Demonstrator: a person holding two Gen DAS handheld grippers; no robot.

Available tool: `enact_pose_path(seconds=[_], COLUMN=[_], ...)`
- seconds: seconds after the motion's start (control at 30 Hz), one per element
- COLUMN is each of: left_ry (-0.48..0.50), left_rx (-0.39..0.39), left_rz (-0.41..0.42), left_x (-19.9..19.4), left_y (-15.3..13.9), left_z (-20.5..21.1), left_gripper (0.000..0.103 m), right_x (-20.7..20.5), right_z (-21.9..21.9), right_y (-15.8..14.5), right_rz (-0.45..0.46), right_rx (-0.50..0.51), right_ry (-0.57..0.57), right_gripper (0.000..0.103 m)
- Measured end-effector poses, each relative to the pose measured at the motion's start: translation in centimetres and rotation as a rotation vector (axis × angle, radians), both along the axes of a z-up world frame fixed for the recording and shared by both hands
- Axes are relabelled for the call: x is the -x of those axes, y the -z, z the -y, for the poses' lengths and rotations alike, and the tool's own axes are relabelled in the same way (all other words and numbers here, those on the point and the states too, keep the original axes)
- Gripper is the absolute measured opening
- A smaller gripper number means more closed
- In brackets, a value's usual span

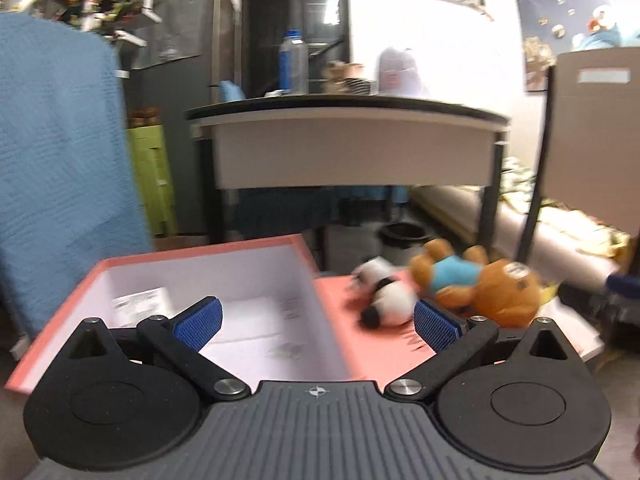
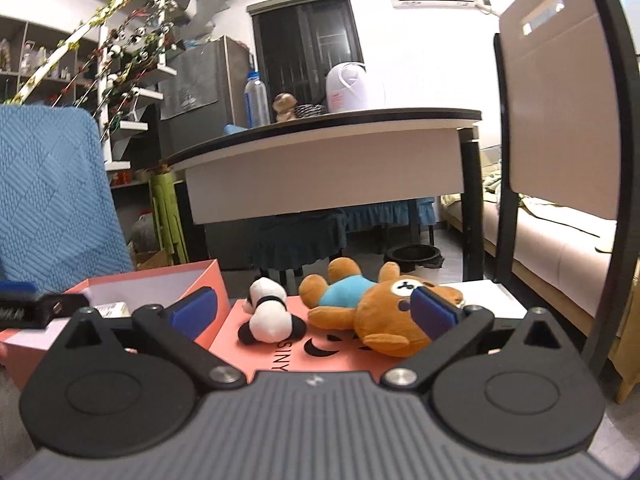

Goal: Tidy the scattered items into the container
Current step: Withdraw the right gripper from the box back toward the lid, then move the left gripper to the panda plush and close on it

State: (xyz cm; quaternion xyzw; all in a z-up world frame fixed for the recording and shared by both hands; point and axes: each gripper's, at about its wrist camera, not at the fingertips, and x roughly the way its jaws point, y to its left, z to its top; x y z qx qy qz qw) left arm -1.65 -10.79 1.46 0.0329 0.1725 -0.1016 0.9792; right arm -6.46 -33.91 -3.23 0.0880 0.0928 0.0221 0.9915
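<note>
An open pink box point(image 1: 192, 256) with a white inside stands at the left; a small white carton point(image 1: 140, 300) lies in it. To its right the flat pink lid point(image 1: 372, 344) carries a panda plush point(image 1: 386, 296) and a brown bear plush in a blue shirt point(image 1: 480, 284). My left gripper point(image 1: 316, 318) hovers open over the box's right wall, nothing between its fingers. In the right wrist view the box point(image 2: 160, 280), lid point(image 2: 260, 354), panda point(image 2: 266, 312) and bear point(image 2: 380, 312) lie ahead, and my right gripper point(image 2: 314, 308) stands open just short of the two plushes.
A white desk with black legs point(image 2: 320, 160) stands beyond, bearing a bottle point(image 2: 256, 98) and a white appliance. A chair back point(image 2: 560, 120) rises at the right, a blue blanket point(image 2: 52, 192) at the left. A black bin point(image 2: 414, 256) sits on the floor under the desk.
</note>
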Motion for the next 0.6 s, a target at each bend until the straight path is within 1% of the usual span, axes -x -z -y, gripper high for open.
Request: enact_pose_path(seconds=[0.07, 0.17, 0.23, 0.3, 0.4, 0.5, 0.53, 0.6], left_ry=[0.037, 0.062, 0.074, 0.072, 0.072, 0.039, 0.032, 0.016], left_rx=[0.009, 0.018, 0.005, -0.016, 0.000, 0.002, 0.015, 0.030], left_rz=[-0.016, -0.074, -0.096, -0.126, -0.209, -0.280, -0.312, -0.353], left_x=[-1.2, -3.4, -4.8, -6.3, -9.0, -11.3, -12.1, -13.5], left_y=[-0.4, -0.3, 0.0, 0.8, 2.2, 3.8, 4.2, 5.0], left_z=[1.7, 4.8, 7.0, 9.0, 10.9, 12.0, 12.2, 12.6], left_gripper=[0.102, 0.101, 0.101, 0.098, 0.091, 0.084, 0.081, 0.079], right_x=[0.5, 1.0, 1.3, 1.5, 1.8, 1.8, 1.7, 1.5], right_z=[0.5, 1.4, 2.1, 2.8, 3.7, 4.3, 4.4, 4.8], right_y=[-0.1, -0.1, -0.2, -0.1, 0.0, 0.1, 0.2, 0.3], right_rz=[0.007, 0.006, 0.005, 0.003, -0.001, -0.006, -0.008, -0.014], right_rx=[-0.009, -0.026, -0.042, -0.058, -0.079, -0.090, -0.095, -0.105], right_ry=[0.009, 0.024, 0.035, 0.050, 0.068, 0.073, 0.075, 0.078], right_gripper=[0.103, 0.103, 0.103, 0.103, 0.103, 0.103, 0.103, 0.103])
